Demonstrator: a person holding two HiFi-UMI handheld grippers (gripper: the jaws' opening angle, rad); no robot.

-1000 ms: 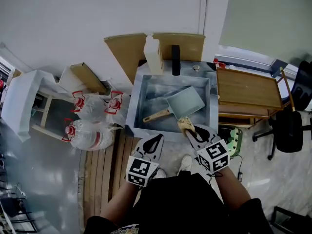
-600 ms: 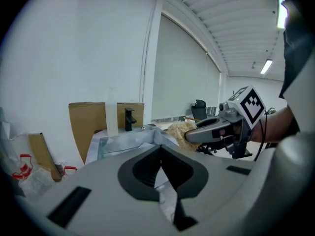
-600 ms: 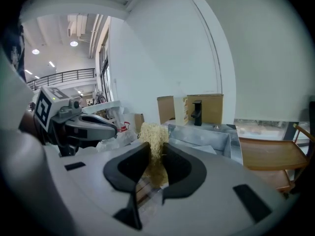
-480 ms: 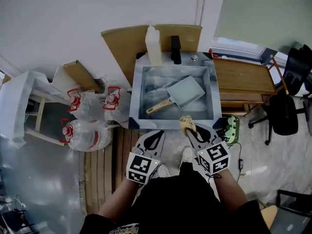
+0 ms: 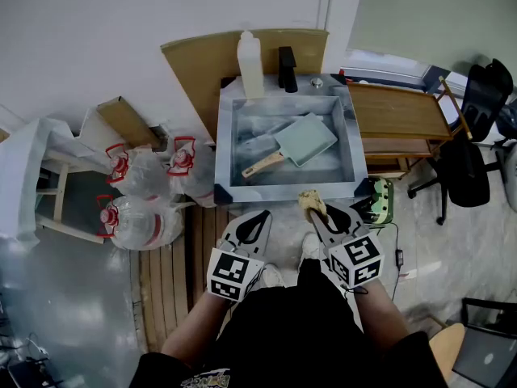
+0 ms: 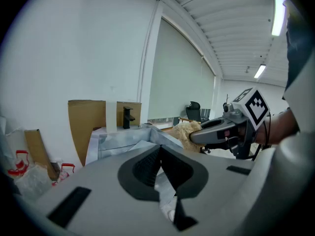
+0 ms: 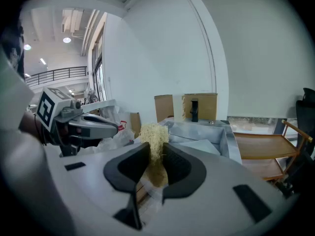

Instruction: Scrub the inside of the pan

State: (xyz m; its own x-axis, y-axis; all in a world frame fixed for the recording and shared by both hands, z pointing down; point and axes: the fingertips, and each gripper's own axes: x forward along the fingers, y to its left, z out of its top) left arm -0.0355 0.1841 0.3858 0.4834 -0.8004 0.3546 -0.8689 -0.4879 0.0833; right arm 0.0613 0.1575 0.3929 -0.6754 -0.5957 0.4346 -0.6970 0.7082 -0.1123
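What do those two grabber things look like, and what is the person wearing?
Both the left gripper and the right gripper are pale grey plastic with black, ridged, wedge-shaped jaw pads. Each carries a white cube with black square markers. The person wears a black top.

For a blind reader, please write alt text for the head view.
From above: a person holds two grippers before a sink. The right gripper clamps a tan scrubber; the left gripper is shut, empty. A square pan with wooden handle lies in it.

One pan (image 5: pixel 305 138); one scrubber (image 5: pixel 309 204); one white bottle (image 5: pixel 250 65); three water jugs (image 5: pixel 133 221).
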